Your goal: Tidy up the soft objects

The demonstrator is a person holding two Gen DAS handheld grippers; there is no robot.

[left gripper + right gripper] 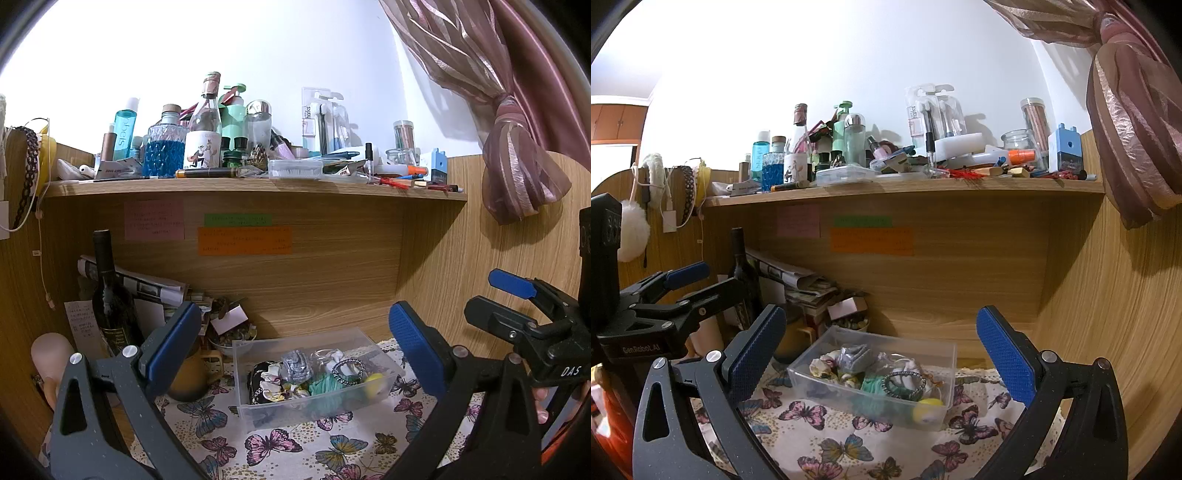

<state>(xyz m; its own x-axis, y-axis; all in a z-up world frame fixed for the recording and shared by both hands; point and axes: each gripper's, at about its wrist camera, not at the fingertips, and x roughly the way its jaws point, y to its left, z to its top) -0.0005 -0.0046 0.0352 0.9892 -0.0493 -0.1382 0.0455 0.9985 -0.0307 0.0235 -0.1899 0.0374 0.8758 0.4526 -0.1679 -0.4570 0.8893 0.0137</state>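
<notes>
A clear plastic bin (384,349) stands on the butterfly-print cloth (280,443) under the wooden shelf; in the right wrist view the bin (938,354) is also centred. It holds several soft hair ties and scrunchies: a floral scrunchie (267,384), a grey one (295,363), a teal one (325,387), a black-and-white elastic (347,369) and a yellow soft item (375,382). My left gripper (295,343) is open and empty, held back from the bin. My right gripper (882,343) is open and empty, also short of the bin.
A dark wine bottle (109,291), a yellow mug (188,373), a small bowl (231,338) and stacked papers (147,286) stand left of the bin. The shelf above (258,186) is crowded with bottles and jars. A pink curtain (517,155) hangs at right.
</notes>
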